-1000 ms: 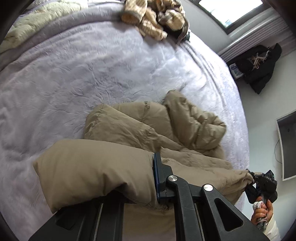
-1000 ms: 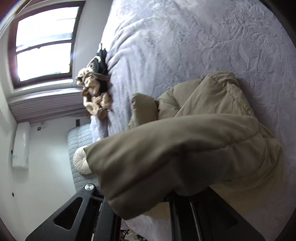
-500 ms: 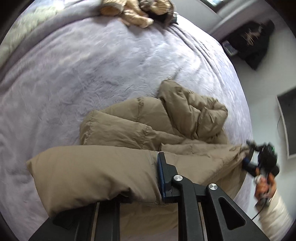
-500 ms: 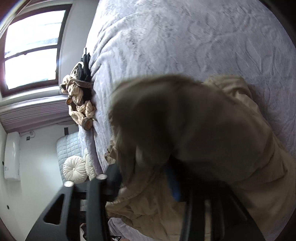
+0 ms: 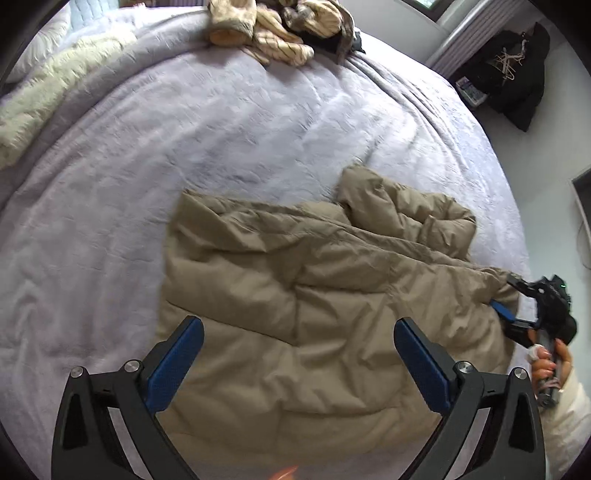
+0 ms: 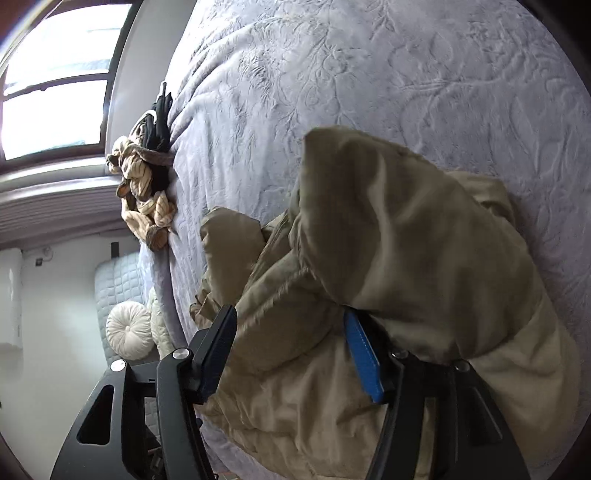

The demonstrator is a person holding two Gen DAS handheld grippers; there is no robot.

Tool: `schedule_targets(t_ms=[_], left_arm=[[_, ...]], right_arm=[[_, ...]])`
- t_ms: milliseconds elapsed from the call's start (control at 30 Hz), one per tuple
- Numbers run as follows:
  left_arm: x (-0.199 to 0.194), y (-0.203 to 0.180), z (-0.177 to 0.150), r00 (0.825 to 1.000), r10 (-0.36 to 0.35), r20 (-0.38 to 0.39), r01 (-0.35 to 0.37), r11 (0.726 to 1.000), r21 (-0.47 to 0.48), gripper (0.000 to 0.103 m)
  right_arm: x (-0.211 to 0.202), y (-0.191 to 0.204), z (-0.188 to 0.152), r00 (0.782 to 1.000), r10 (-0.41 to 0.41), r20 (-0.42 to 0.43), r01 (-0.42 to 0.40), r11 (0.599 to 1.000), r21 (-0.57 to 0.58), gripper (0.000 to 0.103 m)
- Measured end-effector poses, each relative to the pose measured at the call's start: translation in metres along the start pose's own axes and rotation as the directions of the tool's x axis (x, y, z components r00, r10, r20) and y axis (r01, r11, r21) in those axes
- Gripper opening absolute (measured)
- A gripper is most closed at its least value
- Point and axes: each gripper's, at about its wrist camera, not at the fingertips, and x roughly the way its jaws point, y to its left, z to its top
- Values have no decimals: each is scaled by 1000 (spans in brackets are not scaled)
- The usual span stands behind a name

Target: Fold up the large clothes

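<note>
My left gripper (image 5: 298, 363) hangs just above the near hem of the tan puffer jacket (image 5: 314, 302) with its blue-padded fingers (image 5: 176, 363) spread wide and nothing between them. The jacket lies doubled over on the lavender bedspread (image 5: 221, 122), filling the left view from about 6 o'clock up to the centre, one sleeve (image 5: 406, 210) bunched toward 2 o'clock.

My right gripper (image 6: 291, 354) is at the jacket's right-hand edge, around 4 o'clock in the left view. Its fingers stand part way apart; a thick fold of jacket (image 6: 388, 229) drapes over the blue-padded one, and cloth lies in the gap, but I can't tell whether anything is truly pinched. I'd call it loosened rather than clamped.

I judge the step in hand to be the laying down of a fold, with both tools letting go. Next I'd lift the right clear without dragging that draped flap, then go for the crumpled sleeve and tuck it inward; puffy fill springs back, so the fold may want pressing flat.

Farther off, a striped beige garment (image 5: 273, 29) is heaped at 12 o'clock on the bed's far edge, and a dark coat (image 5: 513, 81) hangs at 2 o'clock.
</note>
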Motion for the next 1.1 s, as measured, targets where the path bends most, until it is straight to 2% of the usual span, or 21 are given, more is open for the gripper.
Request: schedule_targets(t_ms=[67,133,167,200,233,267,333,400,433,500,533,667,900,1000,1100], left_arm=[[-10,1,-1,997,58,49,-59,998,18,103],[-19,1,0,993,81,92,-84,996,35,101],[-21,1,0,991,89,103,-93,995,38,89],[-21,1,2,990,98,106,-102,994,41,82],[-16,1,2,992,92,89,-97,994,58,67],[-12,0,2,994,82,75,-87,994,69,44],[4,-4,0,995,92,30,-95,989,117,29],[20,-7,-3,982,181,45,-186,961,202,29],[26,-5,-3,978,203,51,-210,953,217,29],[37,5,4,978,204,45,-209,961,183,29],[45,13,11,980,194,45,-199,970,137,29],[78,24,33,973,226,56,-229,971,69,29],[136,23,49,955,293,49,-296,951,86,29],[148,24,53,951,304,54,-308,946,97,29],[153,29,59,953,297,55,-301,950,82,29]], right_arm=[[-3,5,-4,1000,-3,-2,2,1000,-19,66],[-13,16,-10,1000,-20,4,20,997,-78,67],[-18,22,-13,1000,-29,8,29,993,-112,67],[-25,30,-18,998,-51,20,54,984,-168,67],[-32,38,-23,996,-86,37,93,969,-229,66],[-39,46,-30,990,-127,59,138,946,-293,64],[-48,54,-39,978,-187,94,209,899,-386,21],[-52,59,-47,952,-278,131,307,832,-463,18],[-51,61,-49,939,-309,151,343,802,-489,17],[-50,59,-49,913,-367,179,404,745,-530,17],[-48,57,-45,906,-381,184,418,737,-532,17],[-33,38,-19,878,-427,216,476,731,-489,17],[5,4,37,860,-463,217,511,784,-353,12],[20,-4,50,840,-492,229,543,764,-348,11],[27,-8,55,832,-498,243,554,757,-347,11]])
